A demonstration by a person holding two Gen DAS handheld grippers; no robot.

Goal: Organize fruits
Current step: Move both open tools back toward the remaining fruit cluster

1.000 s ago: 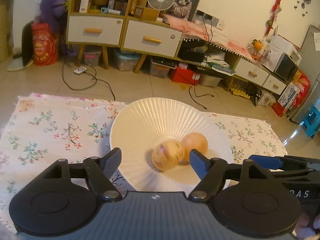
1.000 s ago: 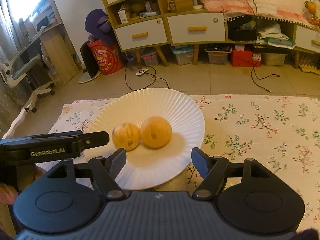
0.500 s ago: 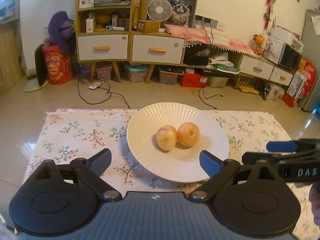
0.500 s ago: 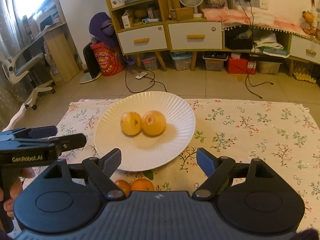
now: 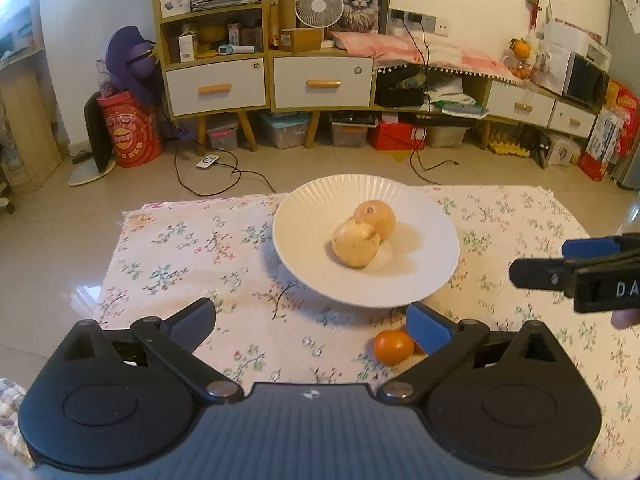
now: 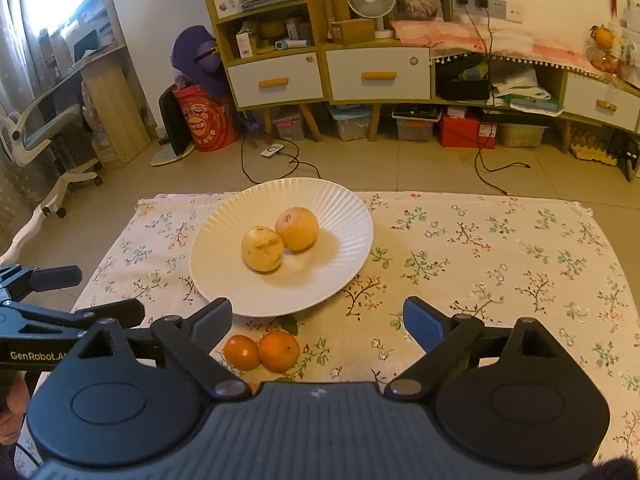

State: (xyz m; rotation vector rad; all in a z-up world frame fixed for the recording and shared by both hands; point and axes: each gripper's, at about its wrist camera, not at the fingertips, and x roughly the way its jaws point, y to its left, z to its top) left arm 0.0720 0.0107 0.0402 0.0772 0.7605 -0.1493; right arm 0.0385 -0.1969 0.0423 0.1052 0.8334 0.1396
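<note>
We hold our left gripper (image 5: 310, 322) and right gripper (image 6: 318, 318) spread wide, pinching nothing. Two pale fruits (image 6: 280, 239) sit touching on the white plate (image 6: 224, 280); two small oranges (image 6: 262, 351) lie on the cloth just beside its near rim.

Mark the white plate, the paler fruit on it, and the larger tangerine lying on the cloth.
white plate (image 6: 224, 280): right wrist view, bare near-left rim.
paler fruit (image 6: 262, 249): right wrist view, its middle.
larger tangerine (image 6: 279, 351): right wrist view, its middle.

2 near wrist views, shared plate (image 5: 432, 280) (image 6: 224, 292)
</note>
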